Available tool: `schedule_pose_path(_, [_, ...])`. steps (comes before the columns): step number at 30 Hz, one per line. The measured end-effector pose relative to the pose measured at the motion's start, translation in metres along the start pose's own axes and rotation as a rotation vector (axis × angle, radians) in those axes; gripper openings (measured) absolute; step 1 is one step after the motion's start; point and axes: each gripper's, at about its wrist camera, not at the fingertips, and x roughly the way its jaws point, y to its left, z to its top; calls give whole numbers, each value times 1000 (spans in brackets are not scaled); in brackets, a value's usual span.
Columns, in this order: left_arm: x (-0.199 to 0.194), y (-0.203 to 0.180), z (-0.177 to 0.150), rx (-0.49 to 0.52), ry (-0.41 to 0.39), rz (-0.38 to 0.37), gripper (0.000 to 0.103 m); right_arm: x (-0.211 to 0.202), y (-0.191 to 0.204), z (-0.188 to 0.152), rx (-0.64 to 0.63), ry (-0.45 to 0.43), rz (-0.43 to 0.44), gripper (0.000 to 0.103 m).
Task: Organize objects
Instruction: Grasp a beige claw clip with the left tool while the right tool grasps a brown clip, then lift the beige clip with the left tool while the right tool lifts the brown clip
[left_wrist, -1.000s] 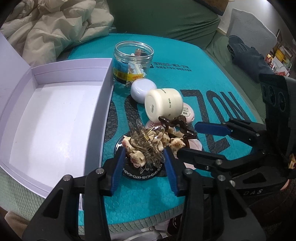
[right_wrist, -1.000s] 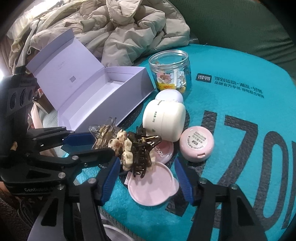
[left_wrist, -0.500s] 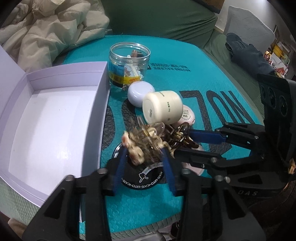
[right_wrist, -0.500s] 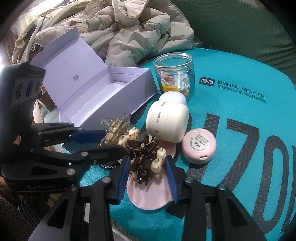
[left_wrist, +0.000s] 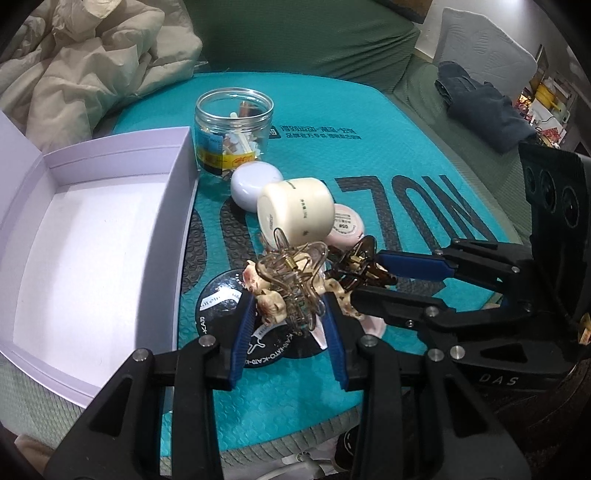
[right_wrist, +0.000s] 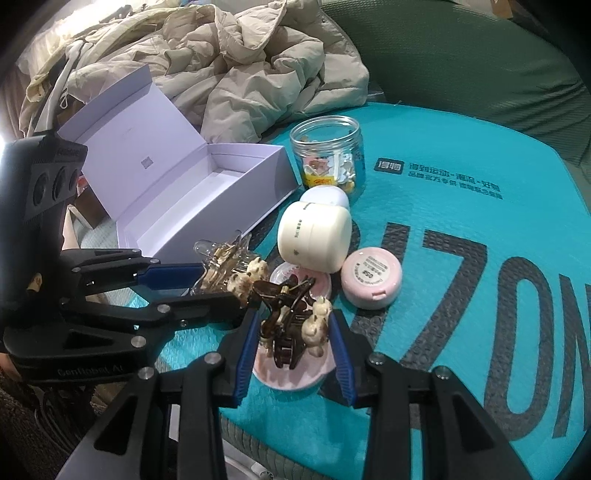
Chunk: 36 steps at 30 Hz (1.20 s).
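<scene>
Two hand-held grippers clamped: left hand-held gripper clear claw clip, right hand-held gripper brown claw clip.

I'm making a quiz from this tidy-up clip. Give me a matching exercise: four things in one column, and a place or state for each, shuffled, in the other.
Things:
1. lavender box
2. clear jar
3. cream jar
4. dark hair claw

States:
A. lying on its side
B. clamped in the right gripper
C. open, nothing in it
D. upright, lid off, small items inside

Pairs: 1-C, 2-D, 3-A, 4-B
</scene>
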Motion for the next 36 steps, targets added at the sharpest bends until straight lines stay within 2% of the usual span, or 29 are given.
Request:
schedule_pose_path(7, [-6, -5, -5, 3, 2, -3, 35, -1, -1, -10, 5, 14, -54, 38])
schedule_pose_path(14, [3, -6, -13, -2, 27, -2, 35, 3, -6, -17, 39, 14, -51, 40])
schedule_pose_path(18, [5, -7, -12, 7, 15, 2, 35, 9, -8, -17, 47, 32, -73, 43])
schedule_pose_path(30, [14, -11, -6, 54, -1, 34, 36, 9, -7, -20, 52, 3, -45, 43])
schedule_pose_path(32, [15, -13, -5, 66, 1, 32, 24, 8, -8, -21, 55, 0, -49, 43])
schedule_pose_path(34, [15, -13, -4, 73, 8, 32, 17, 6, -10, -21, 61, -1, -51, 43])
schedule_pose_path(36, [15, -11, -3, 68, 10, 35, 17, 5, -12, -22, 69, 1, -51, 43])
